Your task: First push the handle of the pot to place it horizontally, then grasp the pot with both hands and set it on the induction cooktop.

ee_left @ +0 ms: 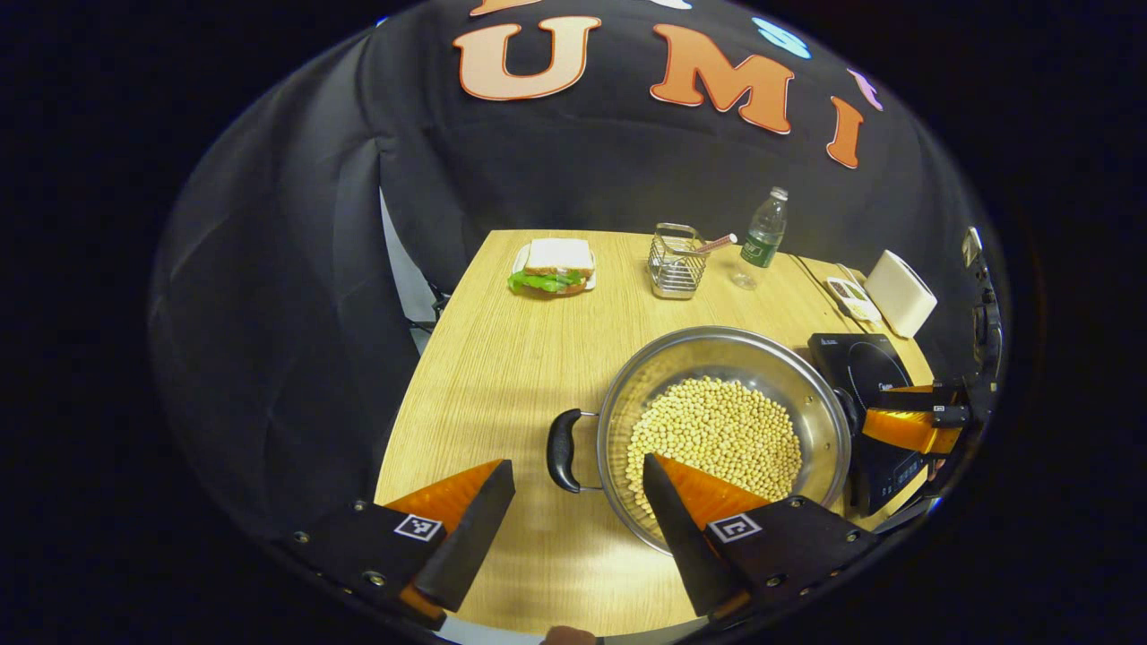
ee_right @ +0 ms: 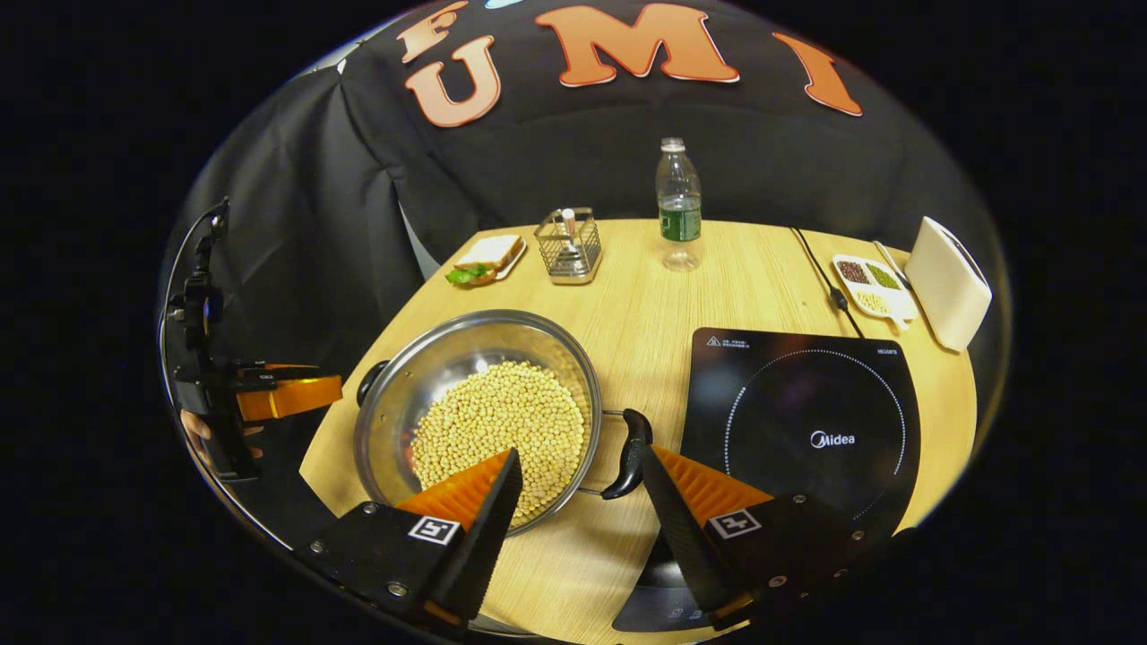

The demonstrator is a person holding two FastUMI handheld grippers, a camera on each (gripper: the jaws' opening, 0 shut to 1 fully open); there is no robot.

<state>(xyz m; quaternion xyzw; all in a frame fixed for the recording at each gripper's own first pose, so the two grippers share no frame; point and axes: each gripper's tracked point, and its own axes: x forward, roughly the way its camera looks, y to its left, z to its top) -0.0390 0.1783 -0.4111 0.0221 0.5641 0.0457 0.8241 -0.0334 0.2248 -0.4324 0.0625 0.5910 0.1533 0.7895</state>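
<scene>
Your surface (ee_right: 645, 296) carries everything, so start there: the pot (ee_left: 811, 394) sits toward its near left, full of pale beans (ee_left: 717, 425), and the induction cooktop (ee_right: 806, 421) lies just to the right of it, bare and well placed to receive it. The pot and cooktop stand close beside each other but not overlapping.

The pot has two small black handles. In the left gripper view its left handle (ee_left: 563, 451) sticks out sideways over the surface; in the right gripper view its right handle (ee_right: 630, 453) points toward the cooktop. Both look level already, so I judge the pushing step is done or nearly so, and you are lining up for the two-handed grasp.

Your left tongs (ee_left: 573, 515) are spread apart, one finger left of the left handle and the other over the near rim, with nothing between them clamped. Your right tongs (ee_right: 578, 502) are likewise apart, straddling the right handle and hanging above it.

Next, lower each pair so the fingers bracket its own handle, then close both together. Lift evenly; the load of beans will likely shift if one side rises first. Carry the pot right and set it centred on the cooktop ring.

Far off stand a bottle (ee_right: 678, 202), a wire basket (ee_right: 568, 244) and a sandwich (ee_left: 556, 265).
</scene>
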